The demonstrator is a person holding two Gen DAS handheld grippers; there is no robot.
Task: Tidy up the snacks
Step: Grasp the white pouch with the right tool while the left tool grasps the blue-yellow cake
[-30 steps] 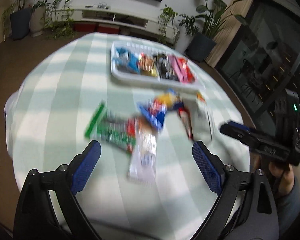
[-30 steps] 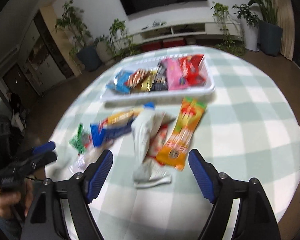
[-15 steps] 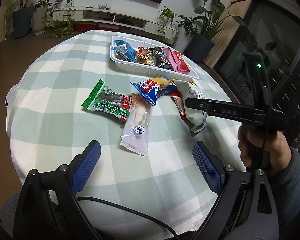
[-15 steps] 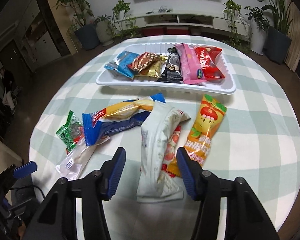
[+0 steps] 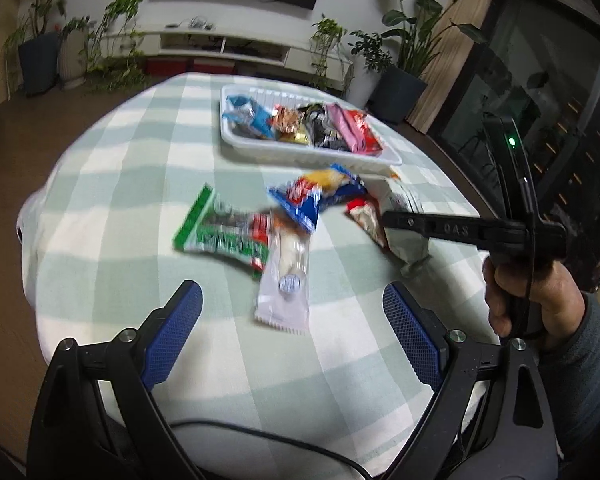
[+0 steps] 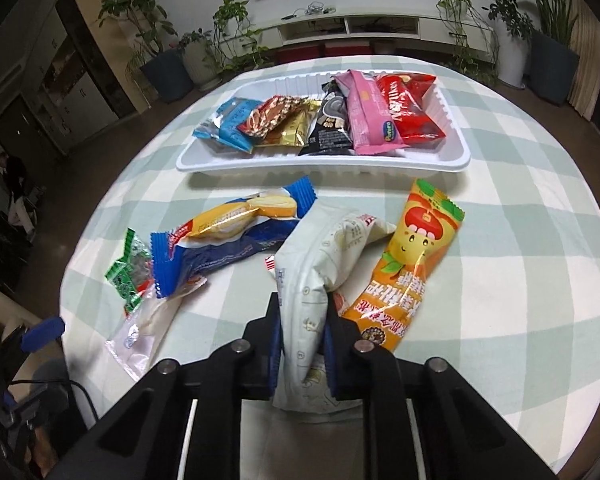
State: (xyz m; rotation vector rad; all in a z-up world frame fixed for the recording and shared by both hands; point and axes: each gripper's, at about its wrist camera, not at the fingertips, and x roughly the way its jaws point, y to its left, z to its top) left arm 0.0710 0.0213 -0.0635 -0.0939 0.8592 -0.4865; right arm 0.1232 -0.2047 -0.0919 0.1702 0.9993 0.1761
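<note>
Right claw [image 6: 302,332]: jaws have just been closing and now pinch the near end of the pale white snack packet [image 6: 320,264]. Blue pads press on both sides of the wrapper; the packet's far end bends up and over the other snacks. Seen from the left wrist, the same claw [image 5: 392,220] sits low at the packet [image 5: 404,236], with the person's hand [image 5: 532,296] gripping its handle.

Left claw [image 5: 292,324]: jaws wide apart, nothing between them, above the near edge of the bench [image 5: 140,184], which carries a green-and-white check cloth.

Loose snacks on the cloth, in a cluster in front of the tray:
- orange packet [image 6: 408,268], just right of the white one, touching it
- blue packet [image 6: 220,240], to the left, its corner under the white one
- green packet [image 6: 130,276], furthest left
- clear packet [image 6: 148,324], overlapping the green and blue ones

White tray [image 6: 340,166] stands at the far side, apart from the cluster. It holds a row of packets: blue, red-gold, gold, black, pink, red.

Left wrist view is blurred; labels unreadable.
</note>
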